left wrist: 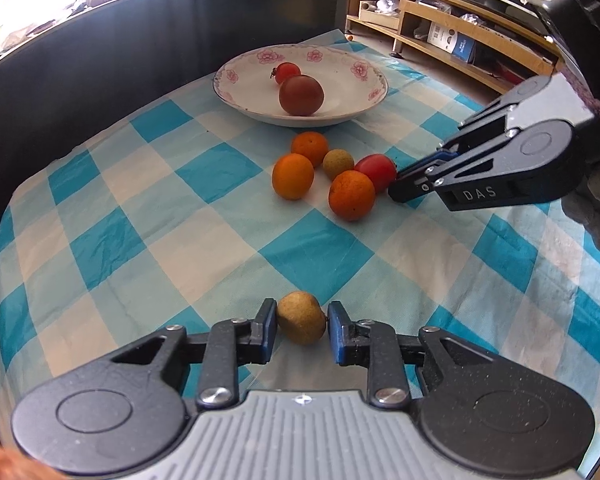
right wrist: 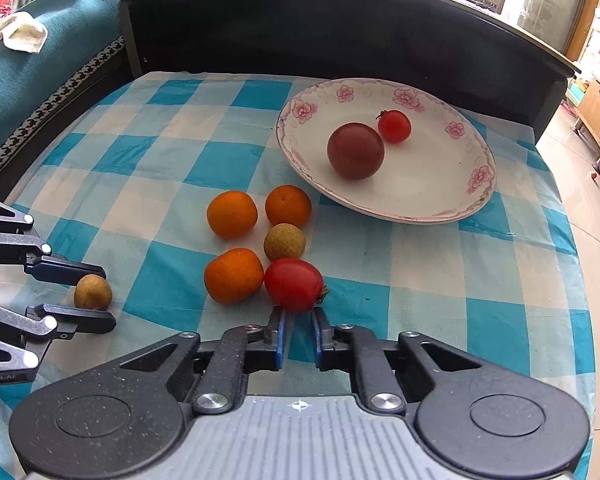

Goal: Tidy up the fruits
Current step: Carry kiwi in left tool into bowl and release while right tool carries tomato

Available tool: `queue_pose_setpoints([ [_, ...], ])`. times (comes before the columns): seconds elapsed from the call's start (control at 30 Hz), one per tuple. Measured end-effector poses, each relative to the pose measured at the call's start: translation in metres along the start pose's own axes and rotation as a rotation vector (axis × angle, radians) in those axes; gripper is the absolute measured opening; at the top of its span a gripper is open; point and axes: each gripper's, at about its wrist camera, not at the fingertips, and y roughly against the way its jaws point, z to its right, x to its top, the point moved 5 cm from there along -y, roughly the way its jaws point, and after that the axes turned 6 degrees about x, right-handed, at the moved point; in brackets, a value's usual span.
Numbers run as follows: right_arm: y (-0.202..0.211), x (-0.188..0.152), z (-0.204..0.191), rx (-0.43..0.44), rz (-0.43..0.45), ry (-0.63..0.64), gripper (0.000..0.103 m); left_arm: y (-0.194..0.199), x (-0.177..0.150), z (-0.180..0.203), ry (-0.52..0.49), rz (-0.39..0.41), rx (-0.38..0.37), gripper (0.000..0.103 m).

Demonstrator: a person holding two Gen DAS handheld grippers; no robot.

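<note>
My left gripper is shut on a small brown round fruit, held low over the checked cloth; the right wrist view shows that fruit between the left gripper's fingers. My right gripper is shut, with nothing between its pads, and its tips rest against a red tomato. Beside the tomato lie three oranges and a greenish-brown fruit. The flowered white plate behind them holds a dark red fruit and a cherry tomato.
A blue and white checked cloth covers the table. A dark raised board runs along its far side. Wooden shelves stand off to the right beyond the table edge, and a teal cushion lies to the left.
</note>
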Motion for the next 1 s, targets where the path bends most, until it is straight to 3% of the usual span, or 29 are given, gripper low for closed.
queue_pose_setpoints([
  [0.2,0.010,0.000,0.003,0.011,0.032,-0.024,0.000,0.001,0.011,0.004,-0.011,0.018,0.004,0.036],
  [0.37,0.014,0.001,-0.004,0.020,0.054,0.084,0.025,-0.002,0.010,0.005,-0.002,0.008,-0.031,0.036],
  [0.4,0.013,0.002,-0.007,0.006,0.060,0.125,0.039,-0.003,0.011,0.005,0.001,0.004,-0.039,0.036],
  [0.43,0.011,0.003,-0.010,-0.013,0.067,0.168,0.047,-0.004,0.011,0.005,0.003,0.001,-0.044,0.036],
  [0.53,0.002,0.006,-0.015,-0.014,0.058,0.247,0.047,-0.006,0.012,0.005,0.006,-0.002,-0.057,0.036],
  [0.7,0.000,0.014,-0.005,0.041,0.052,0.207,0.045,-0.008,0.011,0.000,0.020,-0.012,-0.068,0.036],
  [0.8,0.002,0.010,-0.002,0.100,0.022,0.205,0.037,-0.008,0.010,-0.004,0.036,-0.018,-0.082,0.036],
  [0.93,-0.004,0.007,-0.003,0.041,-0.004,0.271,0.036,-0.010,0.008,-0.003,0.040,-0.028,-0.086,0.036],
  [1.0,-0.008,0.010,-0.005,0.053,-0.004,0.272,0.036,-0.011,0.008,-0.003,0.039,-0.030,-0.087,0.036],
])
